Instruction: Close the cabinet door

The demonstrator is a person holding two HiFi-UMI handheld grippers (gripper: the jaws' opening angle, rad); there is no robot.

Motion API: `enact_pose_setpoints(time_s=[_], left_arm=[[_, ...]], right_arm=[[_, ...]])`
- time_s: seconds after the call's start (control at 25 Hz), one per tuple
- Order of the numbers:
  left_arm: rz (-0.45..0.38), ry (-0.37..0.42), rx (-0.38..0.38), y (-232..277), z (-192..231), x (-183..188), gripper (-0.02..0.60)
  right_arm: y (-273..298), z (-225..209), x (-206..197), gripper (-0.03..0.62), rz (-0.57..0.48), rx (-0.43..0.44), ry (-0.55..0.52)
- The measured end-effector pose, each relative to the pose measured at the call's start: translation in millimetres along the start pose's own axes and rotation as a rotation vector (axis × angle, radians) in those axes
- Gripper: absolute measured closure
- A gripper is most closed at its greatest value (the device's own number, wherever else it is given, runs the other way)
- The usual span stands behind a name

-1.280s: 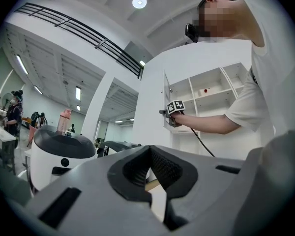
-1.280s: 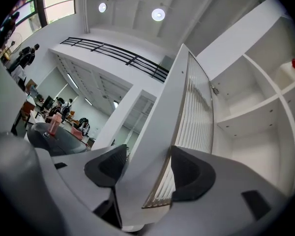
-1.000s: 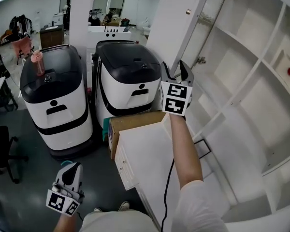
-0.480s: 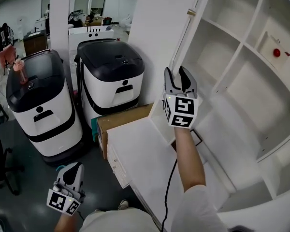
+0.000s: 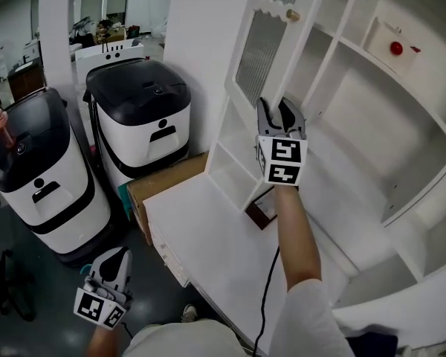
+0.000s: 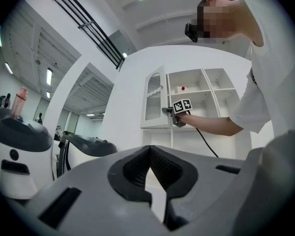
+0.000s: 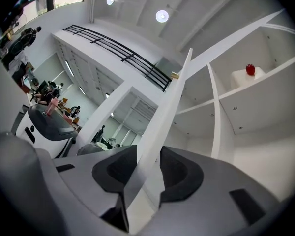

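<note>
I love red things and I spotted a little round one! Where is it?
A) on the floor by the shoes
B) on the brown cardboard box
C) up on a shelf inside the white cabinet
C: the small red thing sits on a white block on a cabinet shelf, nowhere near the box or the floor.

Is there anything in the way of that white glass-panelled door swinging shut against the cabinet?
Nothing visible does. The right gripper has the edge of the white glass-panelled cabinet door between its jaws, which have just been closing. Nothing sticks out of the white shelves behind it; the small red ball sits well back.
</note>
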State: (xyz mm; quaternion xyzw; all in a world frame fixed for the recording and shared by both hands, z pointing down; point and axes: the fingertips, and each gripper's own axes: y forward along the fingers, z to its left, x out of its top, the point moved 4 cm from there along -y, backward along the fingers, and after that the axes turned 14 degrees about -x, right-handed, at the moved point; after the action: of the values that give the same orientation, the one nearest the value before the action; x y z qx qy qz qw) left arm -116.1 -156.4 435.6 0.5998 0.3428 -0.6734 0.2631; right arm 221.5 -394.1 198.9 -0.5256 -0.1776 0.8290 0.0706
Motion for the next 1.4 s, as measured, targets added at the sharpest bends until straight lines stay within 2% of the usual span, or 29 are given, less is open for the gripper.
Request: enact_pose_setpoints(time_s=[0.16, 0.36, 0.56, 0.8, 1.24, 1.4], left_arm=[[0.001, -0.003, 0.018, -2, 6, -1, 0.578], [-0.002, -0.01, 0.039, -4, 12, -4, 0.578], [0.006, -0.015, 0.027, 4, 8, -8, 0.578], [0.021, -0.01, 0.039, 9, 7, -10, 0.578], [0.036, -0.024, 0.041, 17, 12, -20, 0.578], [0.033, -0.024, 0.041, 18, 13, -20, 0.578]], right_arm=[[4, -17, -6, 0.408, 0.043, -0.039, -0.027], [11, -48, -19, 0.303, 0.124, -0.113, 0.053], [14, -59, -26, 0.292, 0.122, -0.169, 0.014], [22, -86, -41, 0.261, 0.165, -0.19, 0.094], [40, -105, -58, 0.258, 0.2, -0.21, 0.111], [44, -110, -62, 0.249, 0.219, -0.192, 0.161]])
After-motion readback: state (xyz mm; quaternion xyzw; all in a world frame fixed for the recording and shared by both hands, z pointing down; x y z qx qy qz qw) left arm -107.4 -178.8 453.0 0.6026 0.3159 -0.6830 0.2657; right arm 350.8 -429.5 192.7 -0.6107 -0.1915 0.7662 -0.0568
